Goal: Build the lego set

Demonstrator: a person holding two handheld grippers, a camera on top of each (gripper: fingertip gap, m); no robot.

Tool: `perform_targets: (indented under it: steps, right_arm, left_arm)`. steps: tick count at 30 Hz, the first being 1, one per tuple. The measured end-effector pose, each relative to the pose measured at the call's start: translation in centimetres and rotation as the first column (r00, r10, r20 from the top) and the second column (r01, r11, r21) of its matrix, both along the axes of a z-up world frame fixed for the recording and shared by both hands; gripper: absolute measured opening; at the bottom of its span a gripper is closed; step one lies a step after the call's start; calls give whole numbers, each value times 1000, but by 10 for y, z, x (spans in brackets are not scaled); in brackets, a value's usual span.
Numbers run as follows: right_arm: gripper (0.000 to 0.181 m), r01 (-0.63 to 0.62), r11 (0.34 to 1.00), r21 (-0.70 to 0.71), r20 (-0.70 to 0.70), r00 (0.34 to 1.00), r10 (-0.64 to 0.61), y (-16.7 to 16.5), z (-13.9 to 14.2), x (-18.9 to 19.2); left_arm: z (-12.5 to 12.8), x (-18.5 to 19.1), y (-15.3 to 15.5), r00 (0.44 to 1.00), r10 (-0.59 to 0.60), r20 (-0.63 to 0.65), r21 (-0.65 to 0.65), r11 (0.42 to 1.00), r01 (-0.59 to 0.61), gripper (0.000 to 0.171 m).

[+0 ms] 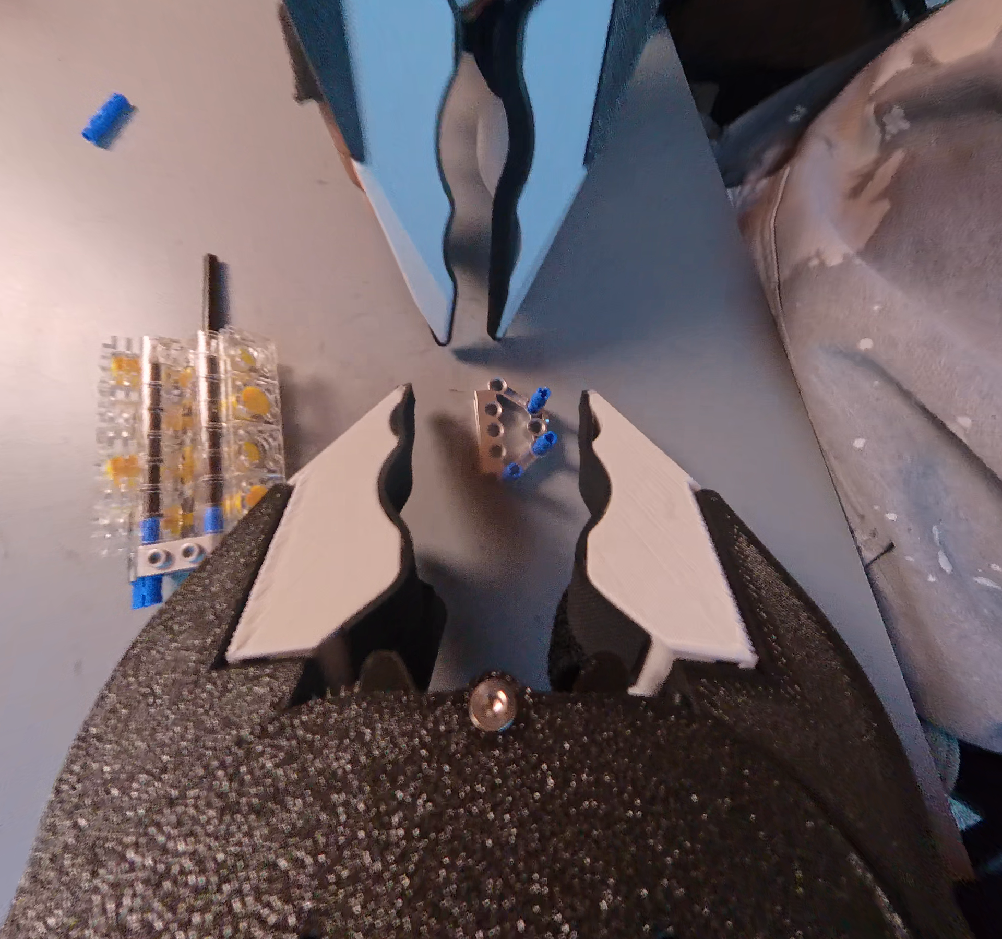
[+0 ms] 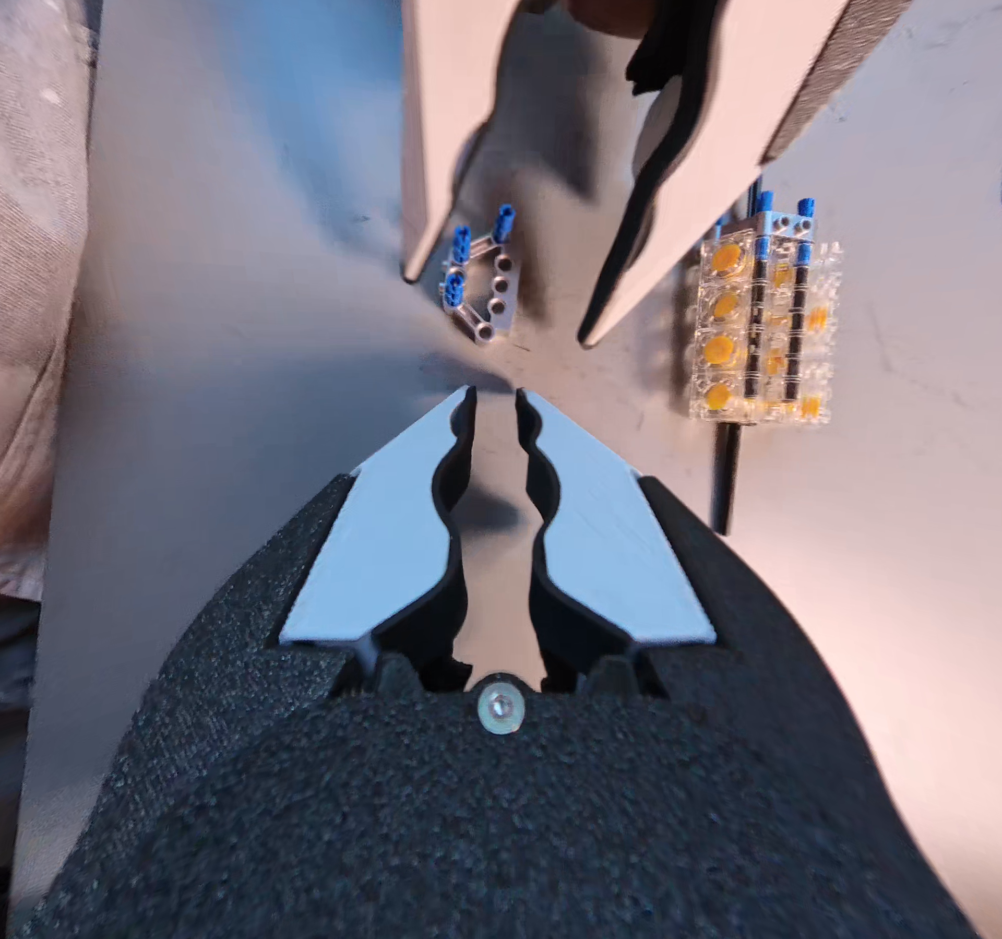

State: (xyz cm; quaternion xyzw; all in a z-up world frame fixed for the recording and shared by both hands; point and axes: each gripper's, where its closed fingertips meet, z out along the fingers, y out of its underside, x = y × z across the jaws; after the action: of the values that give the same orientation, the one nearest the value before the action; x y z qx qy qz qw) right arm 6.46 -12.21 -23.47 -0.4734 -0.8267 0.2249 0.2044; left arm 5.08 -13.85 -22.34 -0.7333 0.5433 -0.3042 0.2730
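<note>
A small grey beam assembly (image 1: 501,427) with blue pins lies on the grey table (image 1: 135,240). My left gripper (image 1: 496,392) is open wide, its fingertips either side of the assembly, holding nothing. My right gripper (image 1: 470,339) comes in from the far side, tips just short of the assembly, jaws only narrowly apart and empty. In the right wrist view, the right gripper (image 2: 494,391) points at the assembly (image 2: 480,284), which sits between the left gripper's (image 2: 498,310) spread fingers.
A clear brick block (image 1: 190,441) with yellow discs, black axles and blue pins lies left of my left gripper; it also shows in the right wrist view (image 2: 759,327). A loose blue pin (image 1: 108,120) lies far left. Stained cloth (image 1: 894,316) hangs past the table's right edge. Both grippers' tips are close together, under 4 cm apart. Between my left fingertips and the clear brick block (image 1: 190,441) there is roughly 7 centimetres. My right wrist view (image 2: 762,333) looks at it from another angle.
</note>
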Motion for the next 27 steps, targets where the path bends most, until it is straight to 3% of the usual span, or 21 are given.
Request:
perform_targets:
  steps: [5,10,14,19,23,27]
  right_arm:
    - [25,105,992,-64,-60,992,-109,18,18,3]
    - [34,381,923,-61,-125,914,-386,87,34,28]
    - [33,550,835,-22,-99,830,-549,142,27,54]
    - [20,587,809,-23,-48,808,-588,168,9,58]
    - [5,573,817,-63,-18,818,-575,165,-2,53]
    - [2,530,843,-91,-72,841,-537,154,5,48]
  left_arm:
    - [4,-5,-10,999,-38,-20,-16,999,38,62]
    - [-10,-15,-11,990,-37,-138,-21,999,34,60]
    - [-12,-13,-3,988,-10,-151,27,1000,15,35]
    - [-12,-5,2,989,31,-143,36,999,-27,27]
    - [-9,-2,-1,992,21,-128,30,999,-17,36]
    - [25,-1,1,996,20,84,-17,1000,-19,39]
